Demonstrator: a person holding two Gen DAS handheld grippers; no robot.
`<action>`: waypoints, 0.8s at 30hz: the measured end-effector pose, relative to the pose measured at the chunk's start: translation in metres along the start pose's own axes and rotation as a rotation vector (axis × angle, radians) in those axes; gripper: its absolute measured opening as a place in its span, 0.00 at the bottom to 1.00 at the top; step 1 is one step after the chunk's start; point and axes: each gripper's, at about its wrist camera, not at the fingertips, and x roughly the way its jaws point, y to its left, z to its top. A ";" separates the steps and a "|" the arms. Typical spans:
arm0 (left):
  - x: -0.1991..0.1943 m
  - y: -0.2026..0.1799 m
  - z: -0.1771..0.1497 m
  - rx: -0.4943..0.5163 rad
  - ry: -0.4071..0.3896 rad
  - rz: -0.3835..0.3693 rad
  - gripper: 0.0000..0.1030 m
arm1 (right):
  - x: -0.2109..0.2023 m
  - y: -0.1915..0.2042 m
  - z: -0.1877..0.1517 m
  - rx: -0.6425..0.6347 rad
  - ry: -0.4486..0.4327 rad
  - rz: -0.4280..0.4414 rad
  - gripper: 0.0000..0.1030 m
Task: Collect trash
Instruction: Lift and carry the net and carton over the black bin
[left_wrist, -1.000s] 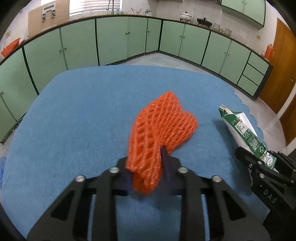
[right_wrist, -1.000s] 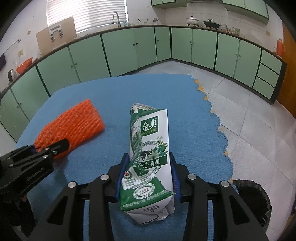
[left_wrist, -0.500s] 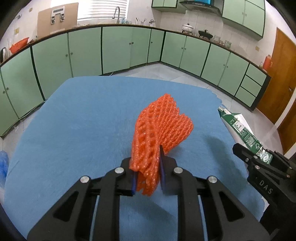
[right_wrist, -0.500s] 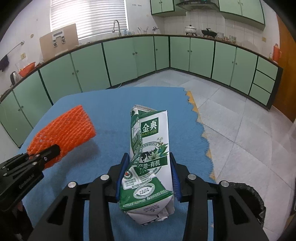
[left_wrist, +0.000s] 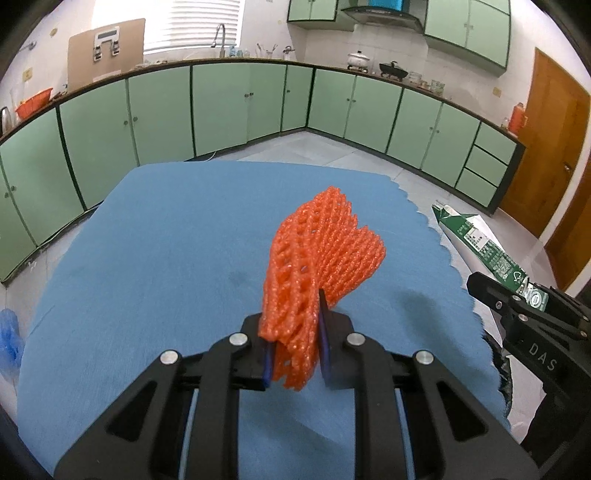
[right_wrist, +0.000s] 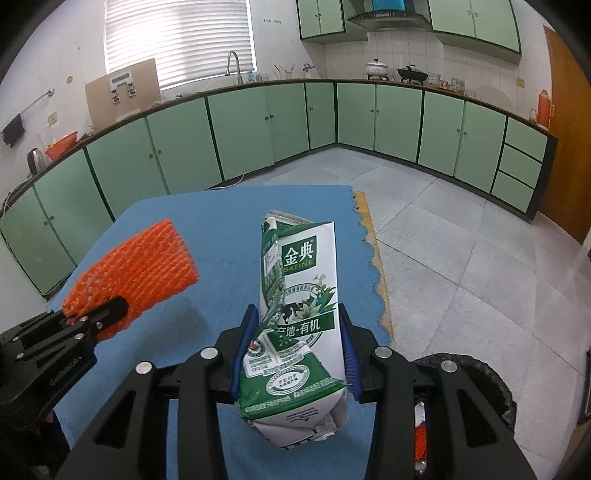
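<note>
A blue cloth-covered table (left_wrist: 155, 258) fills the foreground of a kitchen lined with green cabinets (right_wrist: 258, 129); nothing shows lying on the cloth now. Both pieces of trash hang clear above it, higher than a second ago, when they sat lower against the cloth. At the table's right edge a black-lined trash bin (right_wrist: 491, 380) has come further into the right wrist view, by the floor. The right gripper (right_wrist: 295, 354) is clamped on a crumpled green-and-white milk carton (right_wrist: 299, 321), its blue pads pressing both sides, near the right edge. The left gripper (left_wrist: 295, 350) has narrowed slightly and pinches an orange foam fruit net (left_wrist: 317, 258) over the middle of the cloth. Pick-up looks complete; the carry to the bin is probably what remains.
</note>
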 end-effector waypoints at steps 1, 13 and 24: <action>-0.002 -0.002 -0.001 0.004 -0.004 0.000 0.17 | -0.005 -0.001 -0.001 -0.001 -0.003 0.001 0.40; -0.029 -0.017 -0.011 0.033 -0.038 -0.023 0.16 | -0.043 -0.008 -0.012 0.001 -0.032 0.000 0.40; -0.047 -0.041 -0.019 0.085 -0.064 -0.078 0.17 | -0.077 -0.033 -0.027 0.047 -0.058 -0.023 0.40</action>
